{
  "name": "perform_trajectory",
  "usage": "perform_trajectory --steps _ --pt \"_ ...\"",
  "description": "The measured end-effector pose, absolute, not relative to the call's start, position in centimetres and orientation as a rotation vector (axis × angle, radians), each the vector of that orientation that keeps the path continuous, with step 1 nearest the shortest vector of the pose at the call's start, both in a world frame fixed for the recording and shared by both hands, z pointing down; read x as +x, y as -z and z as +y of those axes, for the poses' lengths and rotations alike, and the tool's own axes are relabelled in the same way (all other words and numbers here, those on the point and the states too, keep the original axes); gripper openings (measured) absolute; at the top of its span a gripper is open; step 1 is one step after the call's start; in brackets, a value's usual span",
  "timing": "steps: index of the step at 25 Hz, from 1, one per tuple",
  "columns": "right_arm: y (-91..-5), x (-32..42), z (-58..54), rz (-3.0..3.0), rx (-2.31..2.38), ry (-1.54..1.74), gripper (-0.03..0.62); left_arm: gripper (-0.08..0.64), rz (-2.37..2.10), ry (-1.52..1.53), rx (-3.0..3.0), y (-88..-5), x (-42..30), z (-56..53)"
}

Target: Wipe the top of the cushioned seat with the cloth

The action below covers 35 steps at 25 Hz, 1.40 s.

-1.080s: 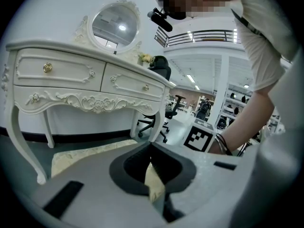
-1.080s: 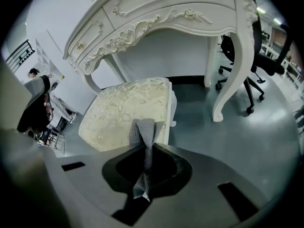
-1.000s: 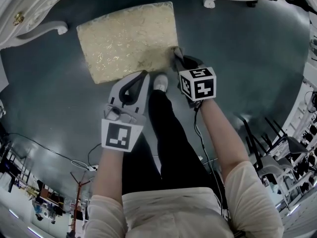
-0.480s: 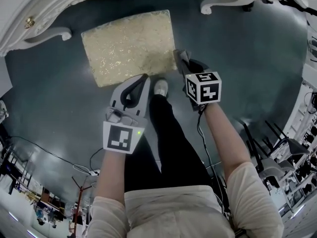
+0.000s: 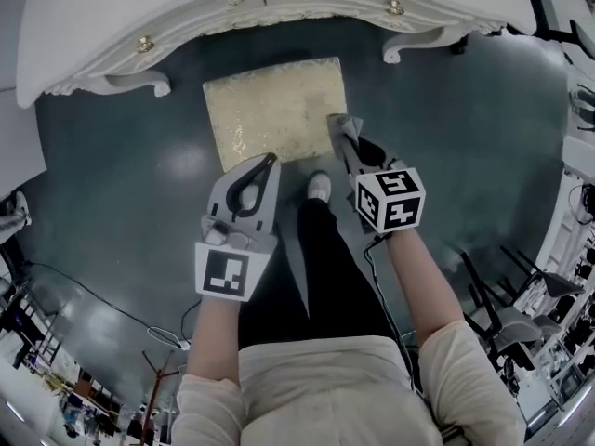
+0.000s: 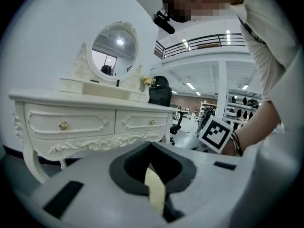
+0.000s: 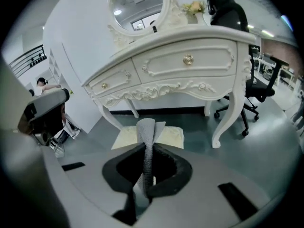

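Note:
The cushioned seat is a cream-gold square pad, low on the dark floor in front of a white dressing table. My right gripper is shut on a grey cloth, which hangs over the seat's near right corner. In the right gripper view the cloth stands folded between the jaws, with the seat behind it. My left gripper is held above the seat's near edge, its jaws together and nothing gripped. In the left gripper view, the left gripper faces the table's drawers.
The table's curved legs stand at either side of the seat. An oval mirror stands on the tabletop. A black office chair is to the right. The person's shoe is just short of the seat. Dark chairs crowd the far right.
The head view has pulled back: the seat looks smaller and the whole table front now shows. Both grippers keep their places by the seat's near edge, the cloth still held.

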State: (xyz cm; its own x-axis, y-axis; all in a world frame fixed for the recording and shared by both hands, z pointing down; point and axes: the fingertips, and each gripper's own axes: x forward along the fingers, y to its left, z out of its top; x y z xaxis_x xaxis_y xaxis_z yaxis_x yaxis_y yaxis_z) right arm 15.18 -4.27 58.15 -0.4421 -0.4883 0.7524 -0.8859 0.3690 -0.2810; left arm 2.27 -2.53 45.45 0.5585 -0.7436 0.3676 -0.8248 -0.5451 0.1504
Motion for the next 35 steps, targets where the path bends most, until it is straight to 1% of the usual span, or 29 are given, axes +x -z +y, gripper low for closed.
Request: perform_trajectory --steps 9,19,26,31,35 --pt "-43.6 8.4 -4.3 -2.243 1.235 -0.806 0.031 0.002 -1.354 -0.332 2.6 -32.4 -4.2 -2.3" --pt "-25.5 3.5 -5.8 -2.491 1.259 -0.513 0.031 0.002 -1.552 -0.196 2.673 -17.5 -10.2 -3.4" --pt "-14.3 2.1 -5.6 -2.627 1.291 -0.26 0.031 0.002 -1.626 -0.107 2.744 -7.9 -11.0 -2.6" --pt "-8.4 2.1 -4.5 -2.707 1.351 -0.106 0.031 0.002 -1.657 -0.087 2.803 -3.9 -10.8 -1.7" --pt "-5.9 2.3 -4.1 -2.753 1.373 -0.046 0.031 0.002 -1.704 -0.067 2.833 -2.1 -10.8 -1.1"
